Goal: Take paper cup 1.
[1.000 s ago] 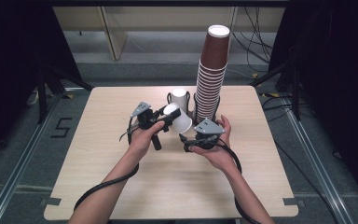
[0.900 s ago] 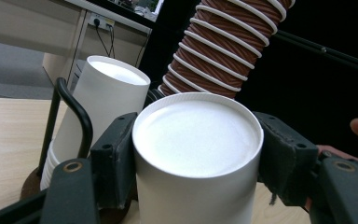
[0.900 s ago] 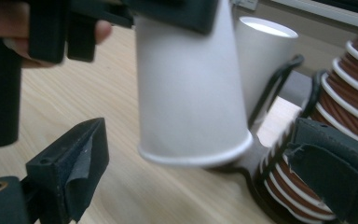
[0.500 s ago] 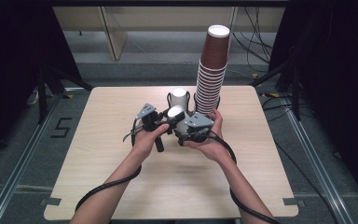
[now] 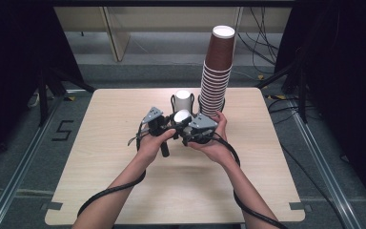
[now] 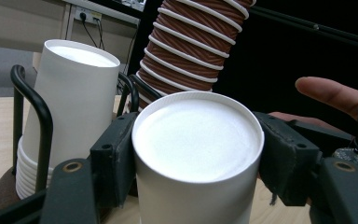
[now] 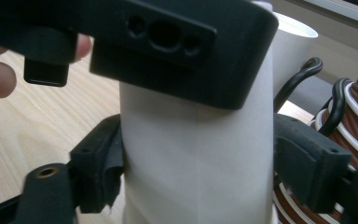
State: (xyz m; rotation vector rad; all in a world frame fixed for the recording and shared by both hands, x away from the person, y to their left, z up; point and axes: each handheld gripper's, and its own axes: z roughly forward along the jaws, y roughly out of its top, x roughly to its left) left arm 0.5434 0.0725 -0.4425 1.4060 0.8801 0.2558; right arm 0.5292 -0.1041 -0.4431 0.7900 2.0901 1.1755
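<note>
Both forearms reaching in, meeting mid-table. Left gripper [image 5: 174, 125] clamped either side of a load, right gripper [image 5: 187, 130] jaws closing in just beside it.

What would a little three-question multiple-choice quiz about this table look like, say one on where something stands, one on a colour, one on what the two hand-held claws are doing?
1. Where does the tall stack of cups stand?
A. at the table's far edge, right of the middle
B. at the near left corner
C. on the floor

2. What colour is that stack on the outside?
A. blue
B. brown with white rims
C. green

3. What is the left gripper doing?
A. hanging open over bare wood
B. lying on the table
C. gripping a white cup

Answers: 1 A, the high view shows it there. 2 B, the ribbed brown walls show. 3 C, both black jaws press the cup's sides.
</note>
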